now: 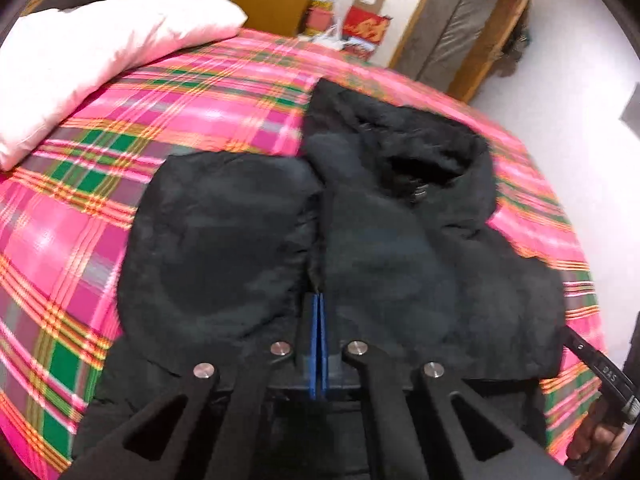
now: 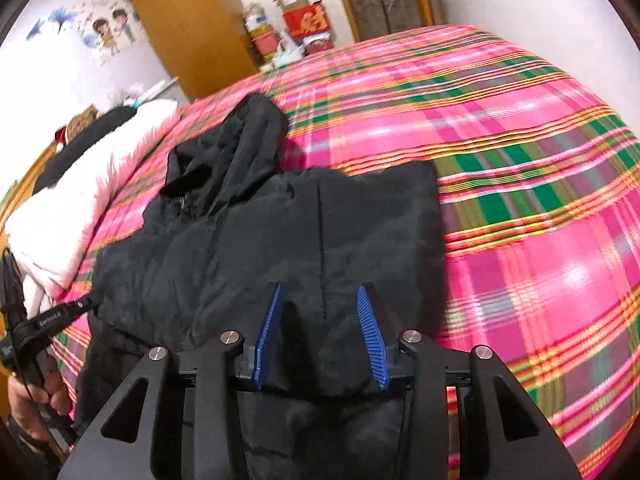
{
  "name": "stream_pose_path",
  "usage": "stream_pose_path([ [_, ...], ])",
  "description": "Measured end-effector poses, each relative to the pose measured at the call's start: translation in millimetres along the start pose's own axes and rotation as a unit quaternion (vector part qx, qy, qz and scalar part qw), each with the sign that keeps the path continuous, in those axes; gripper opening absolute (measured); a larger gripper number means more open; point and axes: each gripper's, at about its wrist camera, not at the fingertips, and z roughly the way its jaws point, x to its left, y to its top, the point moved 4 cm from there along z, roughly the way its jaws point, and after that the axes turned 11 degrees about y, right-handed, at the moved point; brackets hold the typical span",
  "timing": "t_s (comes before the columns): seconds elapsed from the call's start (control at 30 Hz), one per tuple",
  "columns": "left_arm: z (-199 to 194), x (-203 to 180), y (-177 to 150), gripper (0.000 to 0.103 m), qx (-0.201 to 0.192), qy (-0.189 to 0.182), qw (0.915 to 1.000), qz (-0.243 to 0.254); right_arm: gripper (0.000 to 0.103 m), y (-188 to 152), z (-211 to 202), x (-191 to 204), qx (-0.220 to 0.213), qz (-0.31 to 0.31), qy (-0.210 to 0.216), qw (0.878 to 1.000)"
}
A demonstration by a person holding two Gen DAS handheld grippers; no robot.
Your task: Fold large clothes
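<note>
Here, on the bed's pink plaid blanket [image 1: 208, 92], a white pillow [image 1: 92, 60] lies at the far left, with a dark garment behind it. Beside it, in the middle of the bed, the black hooded jacket [image 1: 400, 220] lies spread out, its hood [image 1: 420, 140] toward the far side and one side folded over the body. The left tool [image 1: 319, 308] is closed, its blue pads pressed flat together just over the jacket's centre seam; whether any cloth is pinched between them I cannot tell. The right tool [image 2: 320, 300] stands partly open above the jacket's near part, its ribbed blue pads apart and gripping nothing.
</note>
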Motion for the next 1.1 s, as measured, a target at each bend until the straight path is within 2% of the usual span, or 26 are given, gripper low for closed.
stream_pose_path([
  [0.1,18.6,10.3,-7.4,0.001,0.035,0.007,0.9992,-0.016,0.040,-12.2,32.4,0.9,0.035,-0.023,-0.017,0.999],
  [0.17,24.0,13.8,-9.8,0.001,0.047,0.005,0.9985,-0.026,0.040,-18.7,44.5,-3.0,0.037,-0.018,-0.015,0.999],
  [0.33,13.5,6.6,-7.0,0.001,0.026,0.024,0.9994,-0.003,0.040,-21.8,55.6,-4.7,0.043,-0.024,-0.024,0.999],
  [0.47,5.1,12.2,-5.5,0.001,0.024,0.027,0.9992,-0.014,0.040,-17.6,50.4,-1.2,0.054,-0.035,-0.030,0.997],
  [0.57,-15.3,17.4,1.7,0.002,-0.006,0.034,0.9991,-0.024,0.040,-9.2,29.7,5.2,0.043,-0.035,-0.019,0.998],
  [0.67,-38.8,24.4,9.5,0.002,-0.049,0.058,0.9967,-0.028,0.040,3.7,1.5,9.8,0.005,-0.039,-0.007,0.999],
  [0.73,-49.7,25.0,16.3,0.002,-0.071,0.054,0.9954,-0.035,0.040,15.2,-11.9,7.2,-0.019,-0.043,-0.010,0.999],
  [0.8,-53.5,11.4,24.3,0.003,-0.087,0.033,0.9955,-0.018,0.040,25.4,-11.5,-1.1,-0.024,-0.039,-0.019,0.999],
  [0.9,-36.5,-23.5,32.1,0.003,-0.091,0.003,0.9945,0.051,0.040,38.5,-0.2,-18.4,-0.022,-0.027,-0.035,0.999],
  [0.97,-9.8,-33.1,33.0,0.003,-0.074,0.018,0.9943,0.075,0.040,43.8,10.7,-30.2,-0.017,-0.019,-0.046,0.999],
  [1.1,46.2,-20.0,18.3,0.004,-0.025,0.040,0.9956,0.080,0.040,36.2,39.8,-41.6,0.017,-0.027,-0.057,0.998],
])
